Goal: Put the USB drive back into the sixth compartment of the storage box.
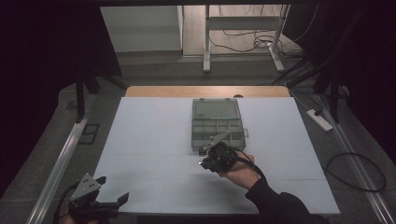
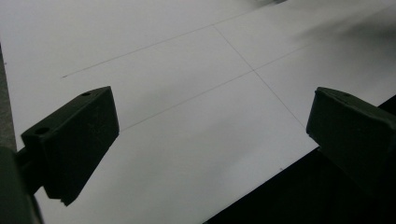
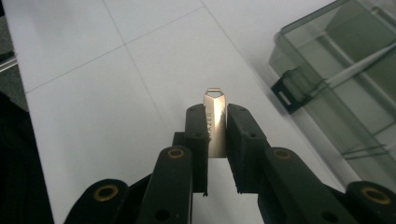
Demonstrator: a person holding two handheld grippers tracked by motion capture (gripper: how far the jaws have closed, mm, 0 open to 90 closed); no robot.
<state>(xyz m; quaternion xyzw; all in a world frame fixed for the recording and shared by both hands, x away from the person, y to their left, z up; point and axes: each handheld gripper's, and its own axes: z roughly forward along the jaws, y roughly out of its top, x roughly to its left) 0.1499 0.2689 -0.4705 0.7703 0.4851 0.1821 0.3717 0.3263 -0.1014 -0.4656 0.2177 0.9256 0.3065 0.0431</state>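
Observation:
A clear grey compartment box (image 1: 217, 123) lies with its lid open at the middle of the white table (image 1: 149, 135). My right gripper (image 1: 205, 156) hovers just in front of the box's near edge, shut on a small metal USB stick (image 3: 215, 122) whose looped end pokes out past the pads. In the right gripper view the box (image 3: 345, 84) and its black latch (image 3: 289, 91) lie to the right of the jaws. My left gripper (image 1: 112, 190) rests at the table's near left corner, jaws wide apart, with only bare table (image 2: 196, 112) between them.
The box's compartments look empty. Beyond the table's far edge stand a desk frame (image 1: 243, 42) and loose cables on the floor. A power strip (image 1: 319, 119) lies off the right side. A metal rail (image 1: 60, 158) runs along the left.

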